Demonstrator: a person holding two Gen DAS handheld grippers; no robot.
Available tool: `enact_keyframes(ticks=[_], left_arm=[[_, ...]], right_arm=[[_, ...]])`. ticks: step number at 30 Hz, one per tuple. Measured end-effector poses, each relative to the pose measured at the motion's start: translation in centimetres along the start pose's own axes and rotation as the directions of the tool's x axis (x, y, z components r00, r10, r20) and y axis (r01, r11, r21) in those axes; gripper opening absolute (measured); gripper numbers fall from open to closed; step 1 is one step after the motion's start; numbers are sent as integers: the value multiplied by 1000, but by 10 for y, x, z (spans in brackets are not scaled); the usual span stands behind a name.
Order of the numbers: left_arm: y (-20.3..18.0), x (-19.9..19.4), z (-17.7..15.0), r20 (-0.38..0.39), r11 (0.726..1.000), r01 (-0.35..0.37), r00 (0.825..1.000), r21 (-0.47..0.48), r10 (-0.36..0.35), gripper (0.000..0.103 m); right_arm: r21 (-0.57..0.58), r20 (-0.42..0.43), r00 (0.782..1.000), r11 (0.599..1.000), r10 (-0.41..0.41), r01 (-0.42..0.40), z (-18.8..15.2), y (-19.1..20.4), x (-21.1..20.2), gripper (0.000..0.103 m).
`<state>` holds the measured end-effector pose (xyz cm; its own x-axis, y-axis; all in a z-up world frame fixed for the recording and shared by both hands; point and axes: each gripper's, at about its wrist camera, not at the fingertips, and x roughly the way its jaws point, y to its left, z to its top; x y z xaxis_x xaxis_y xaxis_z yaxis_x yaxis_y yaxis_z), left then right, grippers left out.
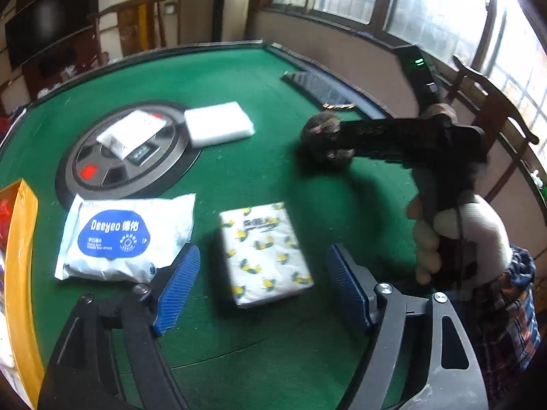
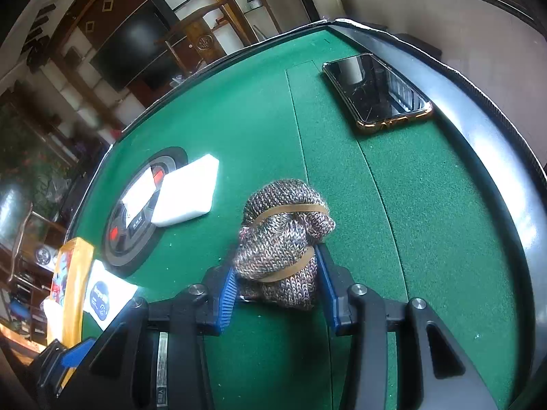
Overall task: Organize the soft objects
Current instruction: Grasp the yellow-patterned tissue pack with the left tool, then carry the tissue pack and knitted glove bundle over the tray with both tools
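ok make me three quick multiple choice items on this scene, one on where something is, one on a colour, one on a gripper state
1. Where is the phone?
A. near the table edge
B. on the round centre panel
C. on the wipes pack

2. What colour is the table felt?
A. red
B. green
C. grey

3. What is the right gripper doing?
A. open, empty
B. shut on the knitted bundle
C. shut on the lemon-print tissue pack

Answers: 1 A, it lies by the rim. 2 B, green throughout. 3 B, blue pads squeeze the bundle.

On the table (image 1: 239,78), the wipes pack (image 1: 124,237) lies left of the tissue pack (image 1: 265,253), the phone (image 2: 376,90) far behind.
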<state>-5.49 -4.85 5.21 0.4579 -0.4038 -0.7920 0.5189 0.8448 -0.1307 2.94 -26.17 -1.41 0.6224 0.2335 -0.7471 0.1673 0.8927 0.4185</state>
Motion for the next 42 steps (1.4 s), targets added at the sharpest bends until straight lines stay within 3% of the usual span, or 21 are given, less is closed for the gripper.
enact_keyframes(ticks=[3, 8, 11, 12, 13, 14, 18, 23, 30, 34, 37, 42], left_arm=[[-4, 15, -2, -42, 999, 41, 998, -12, -41, 76], [-34, 37, 3, -53, 997, 16, 999, 74, -12, 76], [-38, 55, 7, -84, 998, 0, 996, 66, 6, 76], [-39, 56, 7, -61, 997, -14, 998, 77, 18, 76], [-40, 58, 7, -59, 996, -11, 998, 84, 16, 67], [-40, 56, 7, -43, 996, -10, 999, 83, 13, 50], [-28, 47, 9, -44, 998, 63, 997, 19, -63, 50], [-11, 17, 10, 11, 988, 139, 990, -59, -139, 51], [40, -43, -5, 103, 970, 189, 979, -154, -175, 51], [98, -85, -28, 168, 958, 136, 981, -252, -95, 51], [143, -118, -51, 204, 942, 54, 979, -331, 16, 51], [214, -166, -98, 217, 874, -62, 958, -483, 188, 51]], right_arm=[[1, 0, 1000, 1000, 0, 0, 0, 0, 0, 38], [4, 2, 1000, 1000, 1, -1, 0, 0, 0, 38], [5, 4, 1000, 1000, 4, -4, 0, 1, 0, 38], [7, 4, 1000, 1000, 6, -6, 0, 0, 0, 38], [7, 4, 1000, 1000, 8, -8, 0, -1, 0, 38], [6, 4, 1000, 1000, 9, -10, 0, 0, 0, 38], [-1, 3, 1000, 1000, 8, -8, 0, 1, 0, 38], [6, 9, 1000, 1000, 17, -17, 0, -1, 0, 39], [-3, 35, 999, 1000, -11, 11, -1, 1, -1, 39], [-5, 57, 998, 999, -40, 40, -1, 2, -1, 39], [-4, 69, 995, 998, -66, 66, -3, 3, -1, 39], [-46, 100, 986, 990, -130, 135, -6, 13, 0, 38]])
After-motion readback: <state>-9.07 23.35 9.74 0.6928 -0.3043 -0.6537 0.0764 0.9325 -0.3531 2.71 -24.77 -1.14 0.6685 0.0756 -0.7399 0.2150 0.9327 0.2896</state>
